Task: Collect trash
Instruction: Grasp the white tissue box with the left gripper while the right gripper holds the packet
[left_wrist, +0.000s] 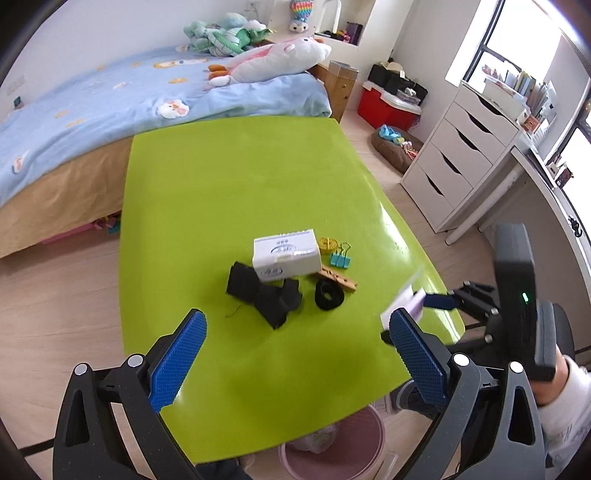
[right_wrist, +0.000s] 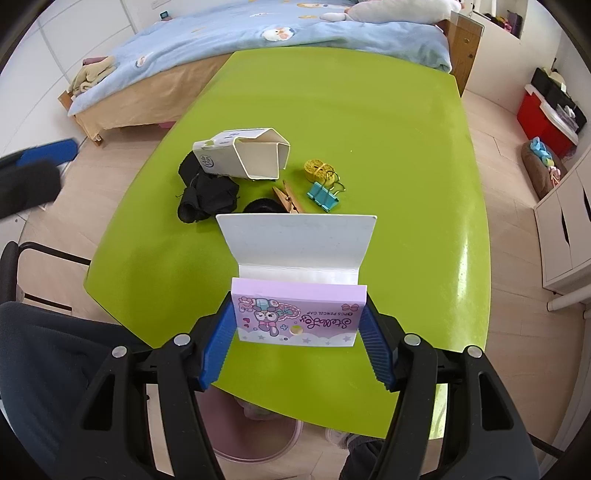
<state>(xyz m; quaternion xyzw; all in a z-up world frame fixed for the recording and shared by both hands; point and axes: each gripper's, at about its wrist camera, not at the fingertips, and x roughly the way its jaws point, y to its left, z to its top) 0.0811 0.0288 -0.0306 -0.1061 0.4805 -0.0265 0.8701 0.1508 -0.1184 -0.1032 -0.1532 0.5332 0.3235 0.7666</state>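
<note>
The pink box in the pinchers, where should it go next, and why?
Probably carry it back toward the pink bin under the table's near edge and let go there. The right gripper is clamped on the empty pink pencil-cap box, flap open, above the table, so it looks like trash already picked up. The left gripper is open and empty.

Pink pencil-cap box (right_wrist: 297, 317), white flap open, is seen low-centre in right-wrist view, clamped betw. blue pads. White carton (right_wrist: 242, 155) lies on its side, open end up-right, upper-centre on the tabletop (right_wrist: 369, 122). Black fabric scraps (right_wrist: 207, 197) are bunched just below-left, touching it. Pink bin (right_wrist: 255, 435) sits at the bottom, under the edge.
</note>
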